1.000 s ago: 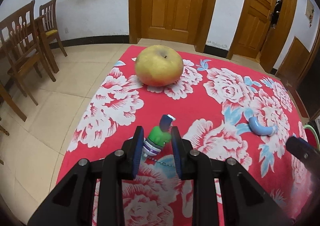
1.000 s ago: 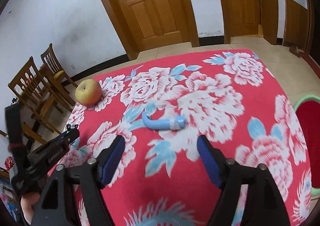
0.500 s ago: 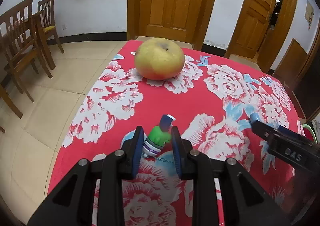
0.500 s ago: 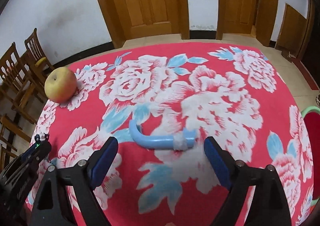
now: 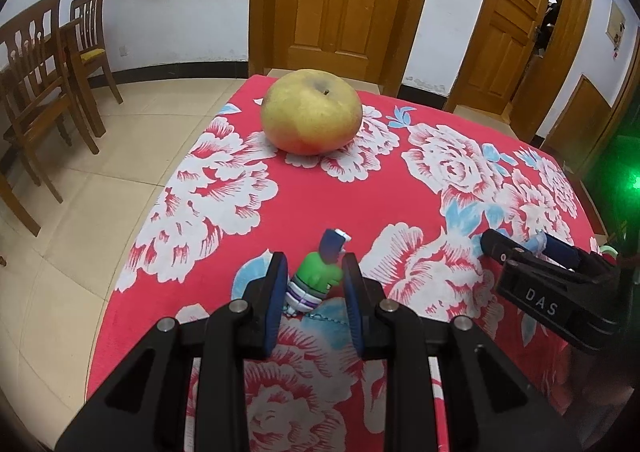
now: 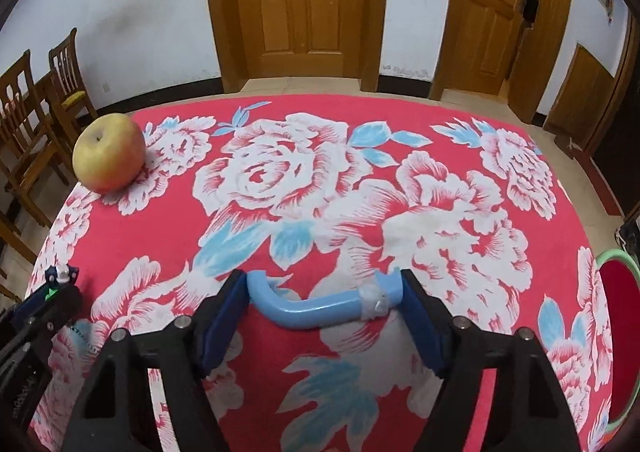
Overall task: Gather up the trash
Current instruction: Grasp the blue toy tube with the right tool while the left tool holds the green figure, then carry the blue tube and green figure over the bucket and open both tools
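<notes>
Jaws wide, our right gripper [image 6: 322, 306] straddled the blue tube [image 6: 320, 306]; we judged closing squarely mid-length best, while our left gripper [image 5: 314, 284] pinched the green figurine [image 5: 316, 280].

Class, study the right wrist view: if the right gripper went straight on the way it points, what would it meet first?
The blue tube on the cloth, lying crosswise between the open fingers of the right gripper. Beyond it only cloth shows.

On my floral-clothed tabletop [image 6: 280, 132], the yellow-red apple [image 6: 109, 157] sits far left; the bent blue plastic tube [image 6: 320, 306] lies between my right gripper's [image 6: 320, 316] fingers, with the small green-and-purple toy figure [image 5: 318, 280] to its left.
</notes>
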`<act>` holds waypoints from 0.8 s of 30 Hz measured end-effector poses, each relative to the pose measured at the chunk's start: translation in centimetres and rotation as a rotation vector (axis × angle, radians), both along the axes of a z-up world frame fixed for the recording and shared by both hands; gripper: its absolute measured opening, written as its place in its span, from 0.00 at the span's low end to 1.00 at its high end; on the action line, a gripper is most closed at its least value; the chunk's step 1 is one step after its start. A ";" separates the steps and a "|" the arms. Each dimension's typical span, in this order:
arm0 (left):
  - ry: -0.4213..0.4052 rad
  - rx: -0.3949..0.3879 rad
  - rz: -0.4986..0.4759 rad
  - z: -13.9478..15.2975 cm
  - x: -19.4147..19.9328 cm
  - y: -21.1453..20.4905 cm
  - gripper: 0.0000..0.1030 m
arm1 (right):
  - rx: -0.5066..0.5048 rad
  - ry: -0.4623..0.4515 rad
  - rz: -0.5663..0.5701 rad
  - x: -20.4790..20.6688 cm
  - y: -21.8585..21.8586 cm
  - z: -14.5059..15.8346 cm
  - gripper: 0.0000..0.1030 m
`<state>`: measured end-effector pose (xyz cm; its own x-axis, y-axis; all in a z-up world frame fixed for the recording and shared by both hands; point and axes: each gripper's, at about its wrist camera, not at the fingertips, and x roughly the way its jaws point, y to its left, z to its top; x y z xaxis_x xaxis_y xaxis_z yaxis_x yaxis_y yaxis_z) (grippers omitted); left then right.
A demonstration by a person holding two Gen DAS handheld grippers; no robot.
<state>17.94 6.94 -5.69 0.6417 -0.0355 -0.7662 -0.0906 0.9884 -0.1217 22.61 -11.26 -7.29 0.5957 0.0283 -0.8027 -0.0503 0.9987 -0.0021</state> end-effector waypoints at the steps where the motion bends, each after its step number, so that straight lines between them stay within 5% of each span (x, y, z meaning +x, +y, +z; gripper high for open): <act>1: 0.000 0.000 -0.001 0.0 0.0 0.0 0.27 | -0.001 -0.001 0.002 0.0 0.0 0.0 0.75; 24: 0.008 0.053 -0.035 0.0 0.0 -1.4 0.27 | 0.205 -0.023 -0.064 -9.7 -7.6 4.1 0.74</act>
